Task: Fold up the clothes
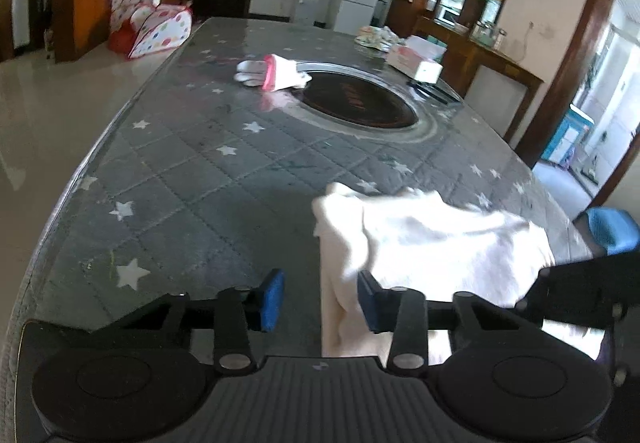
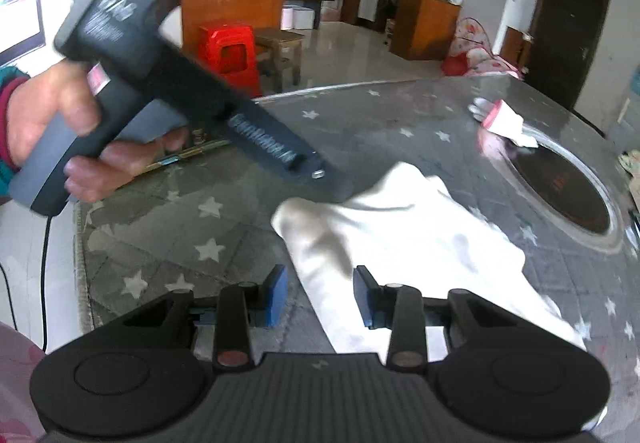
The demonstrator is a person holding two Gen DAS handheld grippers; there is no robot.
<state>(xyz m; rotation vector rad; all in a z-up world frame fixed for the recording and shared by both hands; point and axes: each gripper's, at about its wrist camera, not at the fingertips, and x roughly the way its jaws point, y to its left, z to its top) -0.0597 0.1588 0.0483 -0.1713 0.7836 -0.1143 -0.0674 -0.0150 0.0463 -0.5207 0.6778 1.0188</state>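
A white garment (image 1: 432,239) lies crumpled on the near right of the grey star-patterned table (image 1: 192,171). It also shows in the right wrist view (image 2: 408,235). My left gripper (image 1: 320,299) is open, its blue pads (image 1: 272,299) wide apart, with the cloth's left edge hanging between them. My right gripper (image 2: 320,295) is open too, with a fold of the white cloth between its pads (image 2: 278,295). The left gripper's body (image 2: 168,55), held in a hand, reaches onto the cloth from the left in the right wrist view.
A small folded white and pink garment (image 1: 276,73) lies by the round dark inset (image 1: 356,99) in the table's middle. A box (image 1: 414,63) and patterned cloth (image 1: 378,37) sit at the far right. A blue stool (image 1: 614,229) stands at the right edge.
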